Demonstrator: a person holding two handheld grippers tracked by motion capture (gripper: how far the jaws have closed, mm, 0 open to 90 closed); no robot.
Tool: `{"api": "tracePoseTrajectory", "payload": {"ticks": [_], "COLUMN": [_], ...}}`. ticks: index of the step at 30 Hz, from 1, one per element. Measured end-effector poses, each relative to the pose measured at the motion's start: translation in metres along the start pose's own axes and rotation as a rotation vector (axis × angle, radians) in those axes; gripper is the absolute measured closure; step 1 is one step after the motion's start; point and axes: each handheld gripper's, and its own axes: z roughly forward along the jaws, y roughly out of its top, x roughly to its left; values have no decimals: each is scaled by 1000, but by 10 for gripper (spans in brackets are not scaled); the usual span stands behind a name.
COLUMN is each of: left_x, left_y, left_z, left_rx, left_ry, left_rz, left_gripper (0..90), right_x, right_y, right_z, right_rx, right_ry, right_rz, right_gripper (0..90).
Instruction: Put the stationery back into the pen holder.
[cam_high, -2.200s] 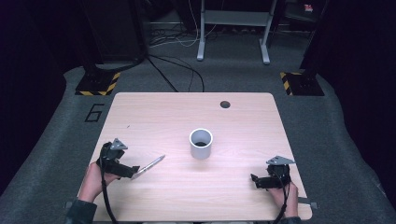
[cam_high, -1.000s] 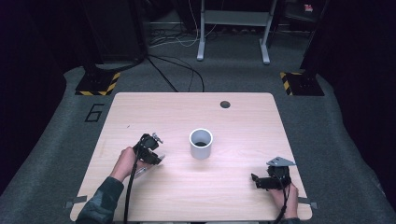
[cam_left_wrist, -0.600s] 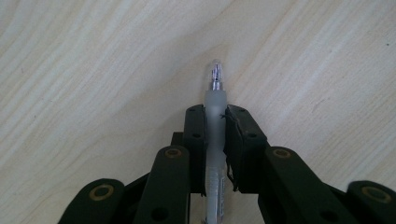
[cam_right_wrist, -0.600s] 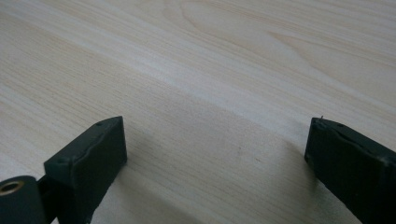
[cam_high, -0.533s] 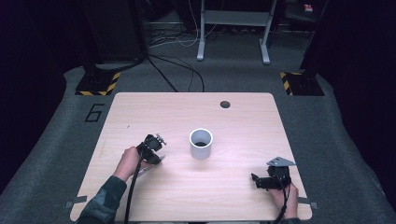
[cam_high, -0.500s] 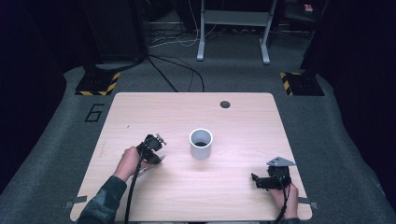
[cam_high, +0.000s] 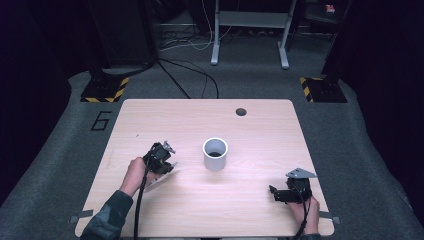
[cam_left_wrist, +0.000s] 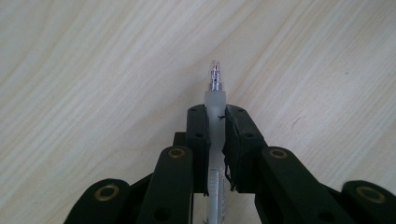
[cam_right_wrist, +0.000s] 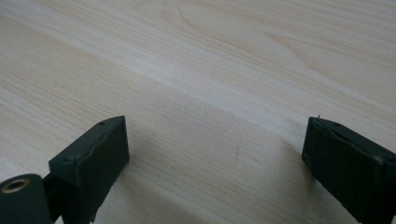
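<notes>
High view: left hand-held gripper (cam_high: 161, 159) low over the table (cam_high: 260, 125), clamped on a pen (cam_high: 161, 178) lying left of the white cup (cam_high: 215, 153); right hand-held gripper (cam_high: 290, 192) parked near the front right corner, well apart.

Left gripper view: jaws just closed onto the clear pen (cam_left_wrist: 215, 100) behind its tip. Probably light, stiff, slippery; better taken mid-barrel.

Right gripper view: jaws wide apart over bare table (cam_right_wrist: 210, 70).
</notes>
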Motion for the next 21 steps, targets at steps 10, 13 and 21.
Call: {"api": "tracePoseTrajectory", "payload": {"ticks": [10,13,21], "left_x": [0,3,11], "left_y": [-5,-7,-13], "left_z": [-33,-41,-54], "left_rx": [-181,-214,-346], "left_ry": [4,0,4], "left_rz": [-31,-37,-78], "left_gripper": [806,806,806], "right_x": [0,0,0], "right_y": [0,0,0], "right_z": [0,0,0], "right_rx": [-1,-1,-1], "right_ry": [-2,-2,-1], "right_rz": [1,2,2], "right_gripper": [66,66,67]}}
